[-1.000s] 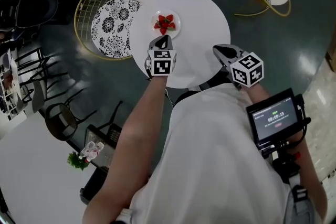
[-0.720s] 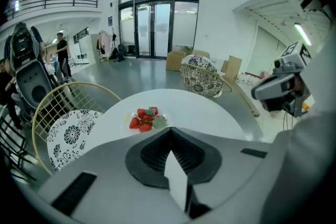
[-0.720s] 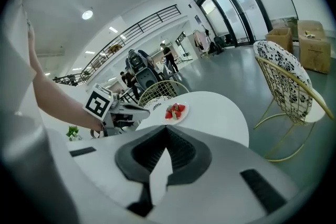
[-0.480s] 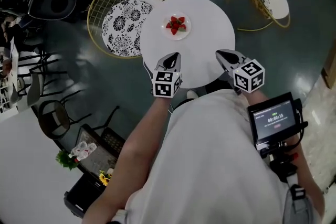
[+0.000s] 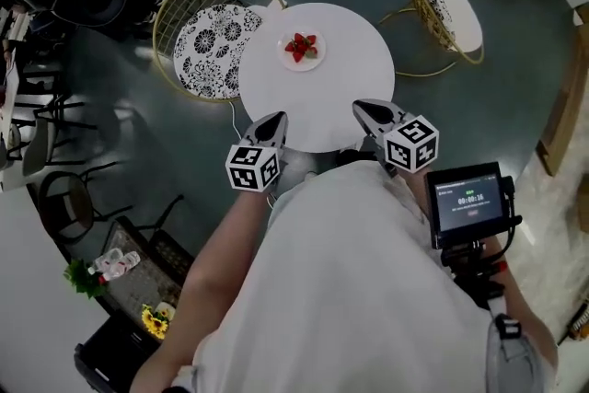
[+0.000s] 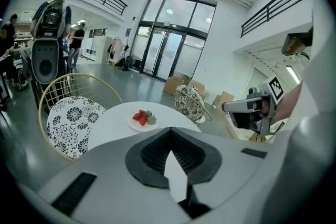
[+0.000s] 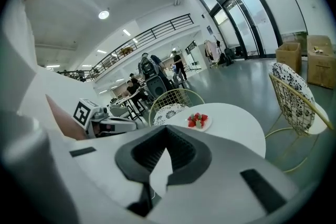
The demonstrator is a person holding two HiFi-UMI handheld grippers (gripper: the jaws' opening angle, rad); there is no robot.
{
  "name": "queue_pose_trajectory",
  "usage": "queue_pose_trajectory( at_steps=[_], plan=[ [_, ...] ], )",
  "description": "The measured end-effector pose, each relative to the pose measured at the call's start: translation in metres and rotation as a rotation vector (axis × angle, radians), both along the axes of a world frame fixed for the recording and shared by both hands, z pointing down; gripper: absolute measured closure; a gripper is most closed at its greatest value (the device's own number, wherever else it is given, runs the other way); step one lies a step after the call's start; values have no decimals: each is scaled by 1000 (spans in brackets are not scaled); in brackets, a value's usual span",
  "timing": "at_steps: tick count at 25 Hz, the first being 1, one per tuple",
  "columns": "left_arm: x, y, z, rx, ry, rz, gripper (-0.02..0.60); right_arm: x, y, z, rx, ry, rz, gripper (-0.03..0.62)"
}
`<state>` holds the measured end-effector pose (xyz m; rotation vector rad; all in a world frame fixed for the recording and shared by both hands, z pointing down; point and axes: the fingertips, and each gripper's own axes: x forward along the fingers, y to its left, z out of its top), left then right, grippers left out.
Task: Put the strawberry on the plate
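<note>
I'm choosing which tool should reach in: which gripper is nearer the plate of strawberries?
Left, but only narrowly. The left gripper hangs over the table's near edge, slightly left of the plate; the right gripper hangs at that edge too, farther off to the plate's right.

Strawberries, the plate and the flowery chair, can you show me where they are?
strawberries [image 5: 300, 45], head view, on the red fruit itself.
plate [image 5: 315, 62], head view, on its bare white rim.
flowery chair [image 5: 206, 38], head view, on the patterned seat cushion.
</note>
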<state>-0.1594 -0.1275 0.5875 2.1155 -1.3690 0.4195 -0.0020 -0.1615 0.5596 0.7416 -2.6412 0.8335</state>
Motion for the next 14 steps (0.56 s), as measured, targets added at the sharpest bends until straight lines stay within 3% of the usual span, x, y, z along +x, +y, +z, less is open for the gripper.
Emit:
queue_pose_trajectory(
  at_steps=[5,14],
  plan=[
    [-16,32,-17,32,44,-11,575,-13,28,-18,30,2,5,589],
    [-2,67,-22,35,70,22,575,-8,63,-29,35,27,23,589]
  ],
)
